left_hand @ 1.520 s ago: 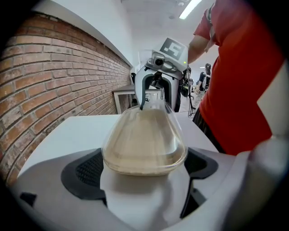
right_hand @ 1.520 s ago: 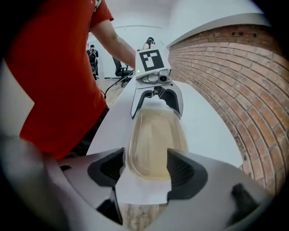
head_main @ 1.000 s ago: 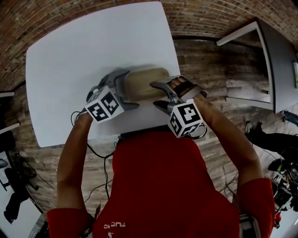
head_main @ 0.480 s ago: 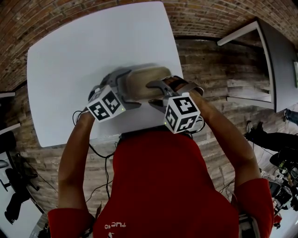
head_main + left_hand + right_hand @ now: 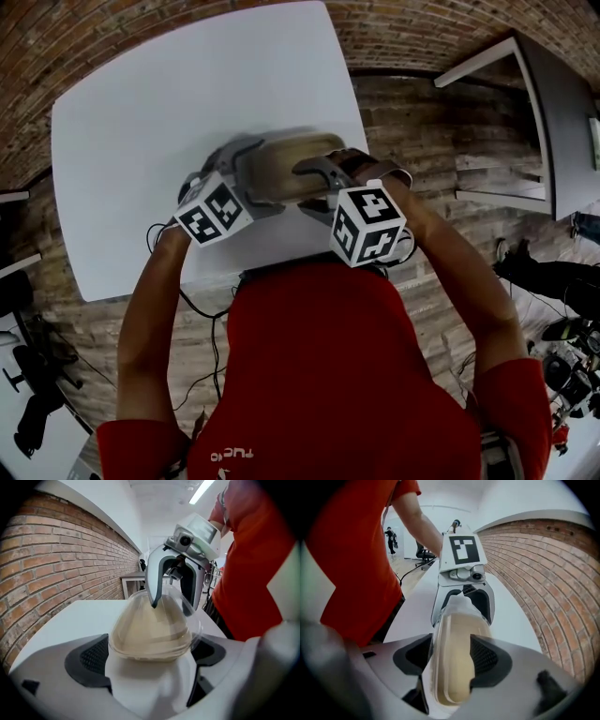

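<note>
I had the clear oval plastic tub of beige filling (image 5: 286,161) clamped at both ends, left hand-held gripper (image 5: 149,658) and right hand-held gripper (image 5: 449,657) each closed on it, tilted over the white counter (image 5: 141,122); a two-handed hold, I judged, so any move called for both moving together.

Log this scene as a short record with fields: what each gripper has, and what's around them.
Left gripper: shut on one end of the clear plastic container with a beige inside
Right gripper: shut on the opposite end of the same container
Container position: held between both grippers, over the white table
Surroundings: red brick wall beside the table; person in a red shirt close behind
</note>
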`<state>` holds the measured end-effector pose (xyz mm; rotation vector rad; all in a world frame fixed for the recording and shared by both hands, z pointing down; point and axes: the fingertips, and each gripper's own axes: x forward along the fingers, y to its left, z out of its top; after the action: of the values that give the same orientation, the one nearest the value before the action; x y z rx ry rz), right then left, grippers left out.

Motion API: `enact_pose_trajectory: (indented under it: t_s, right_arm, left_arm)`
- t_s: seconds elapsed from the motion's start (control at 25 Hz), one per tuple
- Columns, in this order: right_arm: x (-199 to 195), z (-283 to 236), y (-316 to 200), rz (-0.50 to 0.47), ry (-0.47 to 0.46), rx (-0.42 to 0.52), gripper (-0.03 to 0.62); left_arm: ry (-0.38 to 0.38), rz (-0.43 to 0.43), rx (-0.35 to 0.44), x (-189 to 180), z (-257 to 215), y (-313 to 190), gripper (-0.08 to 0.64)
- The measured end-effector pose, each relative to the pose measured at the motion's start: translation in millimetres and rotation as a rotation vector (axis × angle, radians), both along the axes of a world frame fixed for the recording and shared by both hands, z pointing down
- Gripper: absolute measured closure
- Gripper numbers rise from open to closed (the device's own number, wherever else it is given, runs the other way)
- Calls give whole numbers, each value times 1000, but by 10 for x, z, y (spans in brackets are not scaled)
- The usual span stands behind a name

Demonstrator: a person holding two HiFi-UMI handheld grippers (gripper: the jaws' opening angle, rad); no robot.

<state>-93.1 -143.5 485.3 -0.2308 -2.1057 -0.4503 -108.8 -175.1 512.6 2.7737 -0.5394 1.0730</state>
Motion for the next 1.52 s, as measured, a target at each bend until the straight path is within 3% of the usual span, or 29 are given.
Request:
enact_pose_trajectory:
  t_s: [0.12, 0.4, 0.48, 0.76, 1.2, 1.52]
  right_arm:
    - [-56, 50, 43, -30, 12, 107, 339]
    - [-206, 129, 58, -56, 49, 258, 330]
    - [-227, 70, 62, -49, 37, 238, 335]
    - [-285, -132, 81, 4, -15, 104, 444]
    - [-337, -253, 101, 63, -45, -49, 463]
    - [-374, -447, 10, 160, -119, -250, 480]
  left_arm:
    - [-2, 3, 0, -14, 3, -5, 5]
    - [-2, -1, 0, -20, 12, -15, 5]
    - [-6, -8, 4, -41, 12, -25, 5]
    - [-20, -30, 13, -107, 22, -78, 6]
    - [-46, -43, 38, -54, 73, -114, 6]
    - [-77, -63, 54, -60, 107, -125, 6]
